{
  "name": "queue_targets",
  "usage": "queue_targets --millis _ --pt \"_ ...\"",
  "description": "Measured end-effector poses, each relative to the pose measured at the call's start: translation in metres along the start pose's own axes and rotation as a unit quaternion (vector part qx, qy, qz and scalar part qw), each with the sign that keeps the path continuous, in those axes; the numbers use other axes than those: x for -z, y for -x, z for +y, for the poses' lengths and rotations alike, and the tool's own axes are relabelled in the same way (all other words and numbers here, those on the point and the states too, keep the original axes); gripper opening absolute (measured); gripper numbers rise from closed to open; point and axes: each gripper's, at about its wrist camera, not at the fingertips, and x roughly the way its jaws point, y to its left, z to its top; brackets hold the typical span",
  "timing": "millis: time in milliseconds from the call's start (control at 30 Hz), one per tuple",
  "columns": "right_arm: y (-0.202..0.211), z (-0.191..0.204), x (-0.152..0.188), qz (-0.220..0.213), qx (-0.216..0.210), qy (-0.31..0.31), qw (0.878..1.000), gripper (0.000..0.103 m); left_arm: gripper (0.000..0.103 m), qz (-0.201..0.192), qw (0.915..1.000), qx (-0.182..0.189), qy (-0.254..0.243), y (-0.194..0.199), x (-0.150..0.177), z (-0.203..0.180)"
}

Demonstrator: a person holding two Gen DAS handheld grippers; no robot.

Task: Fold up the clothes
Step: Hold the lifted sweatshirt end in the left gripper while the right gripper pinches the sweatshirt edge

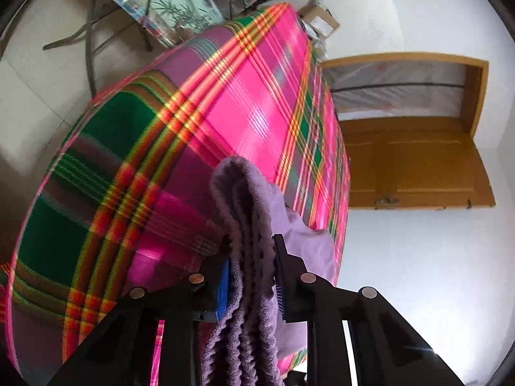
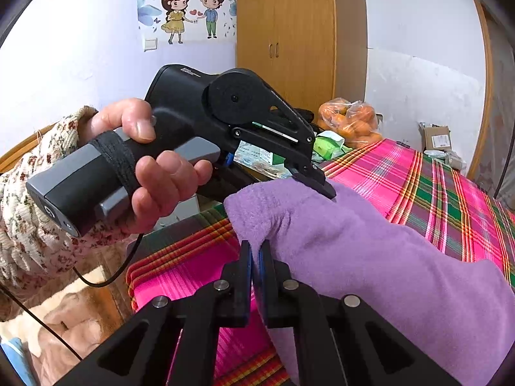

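Both grippers had hold of the purple fleece garment (image 2: 370,257), which hung lifted over the plaid bedspread (image 2: 434,186) rather than lying flat on it. The left gripper (image 1: 251,276) was clamped on a bunch of several layers — the wavy edges showed stacked between its jaws in its own view — and from the right wrist view the left gripper (image 2: 318,183), held in the person's hand (image 2: 151,167), bit down on the top ridge of the cloth. The right gripper (image 2: 256,257) had its jaws nearly together, pinching a thin edge of the same garment close to the near corner of the bed. Judging by the doubled layers, a fold was in hand: the cloth seemed to be carried over itself or being gathered for laying down (which of the two the views did not settle). The next move would call for keeping both grips firm and the held edges level, then lowering the garment onto the bedspread so the layers landed squared — fleece is soft and thick, so it should drape without slipping much.
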Motion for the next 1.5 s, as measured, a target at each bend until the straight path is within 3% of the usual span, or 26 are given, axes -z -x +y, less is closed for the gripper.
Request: queue_targets --millis 233,600,800,933,1100,1500 --pt "0.000 -0.001 -0.001 -0.001 0.000 0.001 1.000 0.005 0.023 0.030 0.9992 0.008 0.023 -0.014 -0.005 0.013" --pt "-0.013 0.014 -0.003 0.012 -0.015 0.008 1.000 0.004 0.017 -0.007 0.9993 -0.020 -0.029 0.017 -0.006 0.013" --pt "-0.030 0.020 -0.009 0.020 -0.023 0.011 0.999 0.003 0.017 -0.015 0.9996 -0.013 -0.019 0.027 -0.010 0.027" --pt "-0.046 0.017 -0.003 0.053 -0.029 0.001 0.998 0.003 0.017 -0.010 0.9998 -0.015 -0.006 0.013 -0.011 0.024" --pt "-0.051 0.013 0.000 0.064 -0.035 -0.011 0.997 0.003 0.017 -0.009 0.9998 -0.015 0.002 0.007 -0.009 0.021" --pt "-0.023 0.000 0.001 0.031 -0.041 -0.025 0.998 0.003 0.017 -0.023 0.9992 -0.026 -0.020 0.008 0.007 -0.009"
